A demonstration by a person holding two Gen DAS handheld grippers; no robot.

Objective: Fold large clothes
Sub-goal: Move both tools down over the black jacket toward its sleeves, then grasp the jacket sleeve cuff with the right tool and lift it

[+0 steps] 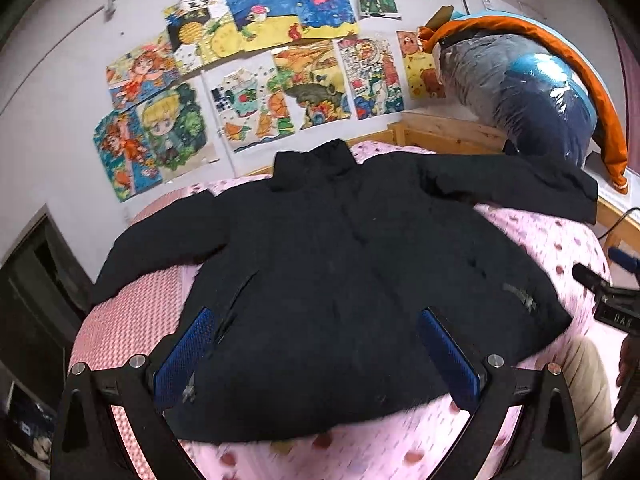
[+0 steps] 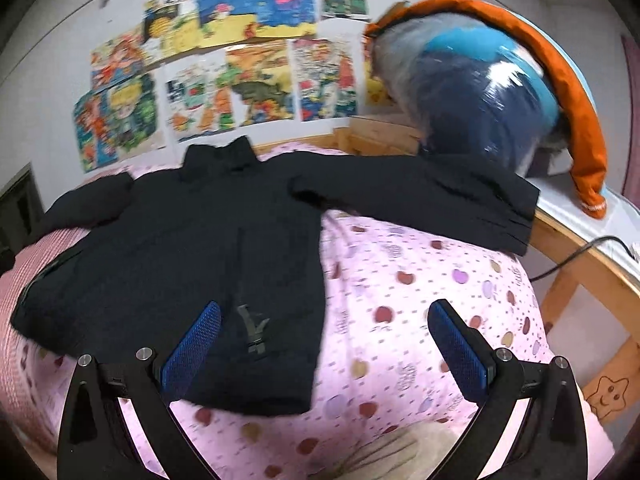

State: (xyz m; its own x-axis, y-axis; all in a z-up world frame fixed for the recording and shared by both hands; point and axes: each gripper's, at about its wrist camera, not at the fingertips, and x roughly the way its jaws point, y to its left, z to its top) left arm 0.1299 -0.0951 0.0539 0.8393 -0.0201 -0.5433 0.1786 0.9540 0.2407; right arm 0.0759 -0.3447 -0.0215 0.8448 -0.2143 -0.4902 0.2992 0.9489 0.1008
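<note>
A large black jacket (image 1: 340, 264) lies spread flat on a pink spotted bedsheet (image 1: 540, 236), collar toward the wall and both sleeves stretched out. My left gripper (image 1: 316, 320) is open and empty, hovering over the jacket's lower hem. The right gripper shows at the right edge of the left wrist view (image 1: 616, 292). In the right wrist view the jacket (image 2: 192, 248) lies to the left, its right sleeve (image 2: 432, 196) reaching toward the desk. My right gripper (image 2: 324, 316) is open and empty above the hem's right corner and the sheet (image 2: 420, 280).
Colourful drawings (image 1: 248, 72) cover the wall behind the bed. A plastic-wrapped bundle with an orange garment (image 1: 532, 92) sits on a wooden desk (image 2: 576, 240) at the right, with a black cable (image 2: 576, 252). A dark cabinet (image 1: 32, 300) stands at the left.
</note>
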